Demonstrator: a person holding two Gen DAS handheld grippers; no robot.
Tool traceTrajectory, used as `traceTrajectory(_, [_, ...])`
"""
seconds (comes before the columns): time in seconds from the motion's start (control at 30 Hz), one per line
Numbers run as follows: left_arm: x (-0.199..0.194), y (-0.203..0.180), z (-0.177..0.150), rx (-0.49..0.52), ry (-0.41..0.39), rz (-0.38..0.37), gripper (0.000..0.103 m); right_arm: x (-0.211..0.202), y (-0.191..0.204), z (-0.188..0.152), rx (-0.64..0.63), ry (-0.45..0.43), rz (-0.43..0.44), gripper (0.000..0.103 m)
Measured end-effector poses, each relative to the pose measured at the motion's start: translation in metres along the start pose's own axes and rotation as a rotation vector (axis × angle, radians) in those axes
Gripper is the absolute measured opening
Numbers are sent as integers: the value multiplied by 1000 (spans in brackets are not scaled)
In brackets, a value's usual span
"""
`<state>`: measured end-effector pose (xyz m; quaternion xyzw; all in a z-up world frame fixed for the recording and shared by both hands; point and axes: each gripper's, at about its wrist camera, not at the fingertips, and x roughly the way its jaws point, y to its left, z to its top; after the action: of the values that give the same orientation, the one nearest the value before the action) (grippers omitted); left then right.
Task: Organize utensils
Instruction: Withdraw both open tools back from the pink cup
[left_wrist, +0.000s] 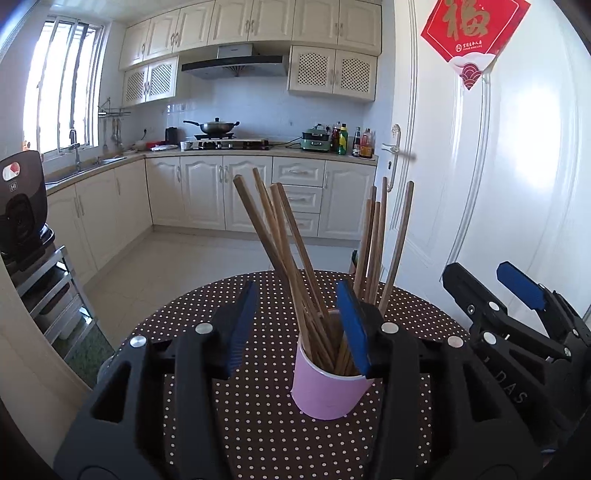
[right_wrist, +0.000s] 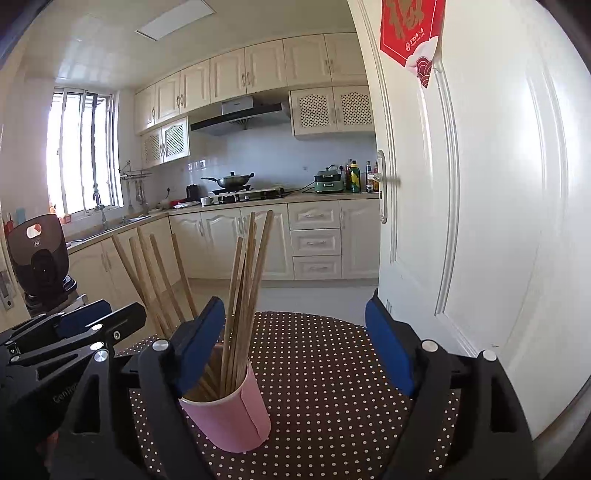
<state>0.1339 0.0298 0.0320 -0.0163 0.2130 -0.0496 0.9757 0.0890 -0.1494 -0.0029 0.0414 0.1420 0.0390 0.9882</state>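
Note:
A pink cup (left_wrist: 325, 391) (right_wrist: 232, 417) stands upright on a round table with a brown polka-dot cloth (left_wrist: 258, 424) (right_wrist: 332, 369). Several wooden chopsticks (left_wrist: 288, 240) (right_wrist: 243, 295) stand in it in two fanned bunches, one leaning left and one nearly upright. My left gripper (left_wrist: 297, 325) is open just above the cup. The left-leaning bunch rises between its blue pads without being pressed, and its right pad overlaps the rim. My right gripper (right_wrist: 295, 347) is wide open, with its left pad beside the upright bunch and nothing gripped. Each gripper also shows in the other's view: the right gripper (left_wrist: 517, 295), the left gripper (right_wrist: 92, 317).
A white door (left_wrist: 498, 184) (right_wrist: 480, 221) stands close on the right of the table. A dark rice cooker (left_wrist: 22, 206) (right_wrist: 37, 254) sits on a metal rack at the left. Beyond the table lie tiled floor and kitchen counters.

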Motion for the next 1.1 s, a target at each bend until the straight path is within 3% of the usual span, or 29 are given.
traceTrajectory(0.7, [-52, -5, -29, 32, -17, 72, 54, -57, -11, -14, -43, 16, 5, 88])
traceTrajectory(1.1, [-93, 0, -47, 39, -51, 67, 62, -92, -5, -26, -77, 15, 10, 95])
